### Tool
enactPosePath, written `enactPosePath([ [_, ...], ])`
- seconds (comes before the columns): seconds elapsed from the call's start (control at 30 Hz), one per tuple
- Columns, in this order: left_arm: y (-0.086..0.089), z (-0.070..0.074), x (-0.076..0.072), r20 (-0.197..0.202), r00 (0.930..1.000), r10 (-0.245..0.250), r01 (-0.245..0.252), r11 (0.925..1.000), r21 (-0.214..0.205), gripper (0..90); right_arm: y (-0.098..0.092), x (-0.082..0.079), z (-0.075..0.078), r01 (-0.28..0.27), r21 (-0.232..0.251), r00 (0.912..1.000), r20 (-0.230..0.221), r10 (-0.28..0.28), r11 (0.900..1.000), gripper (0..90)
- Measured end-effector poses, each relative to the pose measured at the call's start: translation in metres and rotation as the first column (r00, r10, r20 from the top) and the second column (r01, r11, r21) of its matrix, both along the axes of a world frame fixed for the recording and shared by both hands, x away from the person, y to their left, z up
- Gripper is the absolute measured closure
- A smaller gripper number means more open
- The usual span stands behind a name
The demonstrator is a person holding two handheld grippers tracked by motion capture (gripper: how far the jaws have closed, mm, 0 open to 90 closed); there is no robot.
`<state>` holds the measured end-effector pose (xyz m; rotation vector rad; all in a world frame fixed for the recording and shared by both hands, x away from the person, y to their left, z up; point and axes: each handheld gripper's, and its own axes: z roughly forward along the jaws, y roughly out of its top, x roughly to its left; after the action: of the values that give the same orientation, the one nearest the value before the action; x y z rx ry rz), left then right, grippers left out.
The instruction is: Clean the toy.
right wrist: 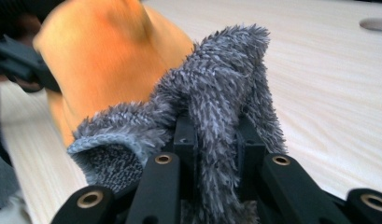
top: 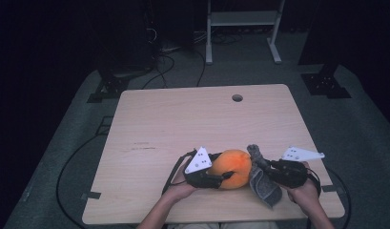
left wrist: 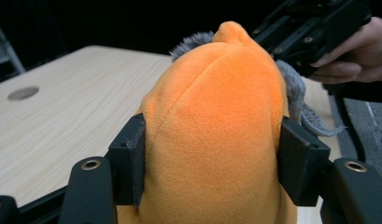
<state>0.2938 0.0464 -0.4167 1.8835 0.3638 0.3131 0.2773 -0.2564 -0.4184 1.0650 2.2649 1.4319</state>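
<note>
Dark room, pale wood table w/ a cable hole at the far edge, white frame stand on the floor beyond. All the action's at the near edge, right in front of you. Your left gripper has its jaws clamped on the orange plush, pads pressing into both flanks, plush bulging past them. Its long axis runs away from those jaws toward your right hand, seam on top. Your right gripper is shut tight on the grey fuzzy cloth, pinched thin betw. the jaws, rest of it flopping down and lying against the plush's far end. So cloth sits right of the plush, touching it; right hand's the nearer one for any wiping or wrapping. Nothing else on the table nearby, only your own cables trailing off the near side. Watch the cloth tail doesn't snag the left jaws.
</note>
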Motion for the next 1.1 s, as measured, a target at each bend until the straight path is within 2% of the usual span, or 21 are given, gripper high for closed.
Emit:
enactPosePath([
  [0.07,0.0,0.0,0.001,0.011,0.9998,0.016,-0.016,0.9997,0.021,36.2,0.0,-0.002,0.005,0.008,0.008,0.9998,0.018,-0.008,0.9999,74.3],
  [0.2,-0.008,-0.004,-0.001,0.013,0.9993,0.034,-0.035,0.9948,0.095,36.3,0.011,-0.015,0.033,-0.031,0.096,0.9917,0.127,0.019,0.9949,74.4],
  [0.27,-0.012,-0.009,-0.002,0.007,0.9998,0.02,-0.021,0.9923,0.122,36.2,0.021,-0.019,0.038,-0.058,0.071,0.9863,0.158,0.047,0.9958,74.3],
  [0.3,-0.014,-0.011,-0.002,-0.002,0.9999,0.015,-0.015,0.9914,0.13,36.2,0.027,-0.019,0.038,-0.064,0.039,0.9847,0.165,0.057,0.9972,74.2],
  [0.4,-0.016,-0.017,-0.001,-0.023,0.9997,0.013,-0.01,0.9918,0.128,34.9,0.033,-0.012,0.021,-0.035,-0.035,0.9888,0.144,0.04,0.9988,74.1],
  [0.47,-0.014,-0.02,0.0,-0.031,0.9994,0.017,-0.014,0.9937,0.111,33.1,0.023,-0.005,0.011,-0.009,-0.025,0.9946,0.103,0.012,0.9996,74.2],
  [0.5,-0.015,-0.021,0.0,-0.027,0.9995,0.019,-0.016,0.9939,0.109,33.0,0.019,-0.005,0.009,0.021,-0.055,0.9956,0.092,-0.016,0.9983,74.3],
  [0.53,-0.015,-0.022,-0.001,-0.022,0.9996,0.02,-0.017,0.9935,0.112,32.9,0.017,-0.005,0.009,0.034,-0.074,0.995,0.096,-0.026,0.9967,74.4],
  [0.57,-0.016,-0.022,-0.001,-0.016,0.9997,0.021,-0.019,0.9932,0.115,32.7,0.015,-0.008,0.01,0.041,-0.063,0.9949,0.095,-0.035,0.9972,74.4],
  [0.63,-0.019,-0.023,-0.001,-0.016,0.9996,0.025,-0.023,0.9941,0.106,32.2,0.017,-0.015,0.02,0.013,-0.029,0.9918,0.128,-0.009,0.9995,74.4],
  [0.73,-0.021,-0.025,-0.004,-0.007,1.0,0.001,0.0,0.9948,0.102,30.7,0.03,-0.018,0.028,-0.022,-0.038,0.9862,0.163,0.028,0.999,74.2],
  [0.8,-0.019,-0.024,-0.003,-0.011,0.9995,-0.03,0.031,0.9931,0.113,26.1,0.034,-0.013,0.021,-0.027,-0.077,0.9872,0.155,0.039,0.9967,74.3],
  [0.83,-0.016,-0.022,-0.001,-0.019,0.9988,-0.045,0.047,0.9932,0.107,21.7,0.034,-0.012,0.018,-0.031,-0.076,0.9894,0.139,0.041,0.9966,74.3],
  [0.87,-0.012,-0.018,0.002,-0.035,0.9978,-0.057,0.059,0.9948,0.083,18.5,0.032,-0.011,0.016,-0.033,-0.076,0.991,0.127,0.043,0.9965,74.3],
  [0.9,-0.01,-0.017,0.004,-0.046,0.9971,-0.06,0.063,0.9953,0.073,14.2,0.029,-0.012,0.016,-0.045,-0.077,0.9915,0.118,0.054,0.996,74.3],
  [0.97,-0.009,-0.018,0.008,-0.055,0.9975,-0.043,0.048,0.9955,0.081,7.9,0.026,-0.016,0.016,-0.05,-0.084,0.9918,0.113,0.06,0.9952,74.3],
  [1.03,-0.011,-0.025,0.012,-0.105,0.9935,-0.045,0.054,0.9944,0.09,4.4,0.023,-0.016,0.013,-0.066,-0.079,0.9921,0.102,0.074,0.9947,74.3],
  [1.1,-0.013,-0.029,0.009,-0.09,0.9947,-0.051,0.059,0.9936,0.096,4.9,0.021,-0.015,0.011,-0.063,-0.075,0.9933,0.092,0.07,0.9952,74.2],
])
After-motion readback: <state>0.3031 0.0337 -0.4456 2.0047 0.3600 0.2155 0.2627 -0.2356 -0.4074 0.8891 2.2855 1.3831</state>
